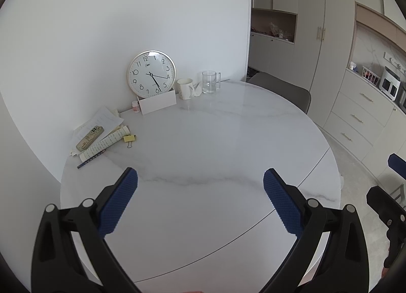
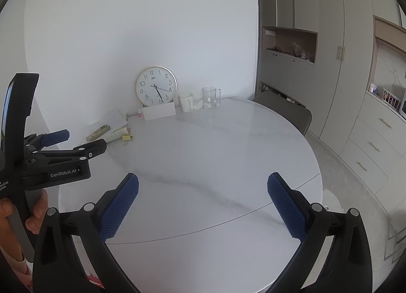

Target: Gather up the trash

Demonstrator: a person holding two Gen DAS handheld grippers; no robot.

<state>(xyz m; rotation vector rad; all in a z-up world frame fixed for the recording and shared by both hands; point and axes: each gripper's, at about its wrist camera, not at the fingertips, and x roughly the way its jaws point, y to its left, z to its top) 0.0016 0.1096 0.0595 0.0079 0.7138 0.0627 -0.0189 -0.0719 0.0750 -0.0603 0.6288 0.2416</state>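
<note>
A round white marble table (image 1: 215, 146) (image 2: 215, 156) fills both views. A small crumpled white tissue (image 1: 198, 89) (image 2: 198, 106) lies at the far side between a white mug (image 1: 185, 88) (image 2: 186, 101) and a clear glass mug (image 1: 210, 81) (image 2: 210, 97). My left gripper (image 1: 200, 181) is open and empty above the near part of the table; it also shows in the right wrist view (image 2: 83, 141). My right gripper (image 2: 203, 186) is open and empty over the near edge, to the right of the left one; its fingers (image 1: 395, 163) show at the left wrist view's right edge.
A wall clock (image 1: 151, 73) leans on the wall behind a white card (image 1: 157, 104). At the left lie papers (image 1: 101, 120), a phone (image 1: 89, 138), a rolled sheet, a pencil (image 1: 91, 158), yellow sticky notes (image 1: 129, 139). A grey chair (image 1: 284, 90) stands behind the table, cabinets (image 1: 355, 115) at right.
</note>
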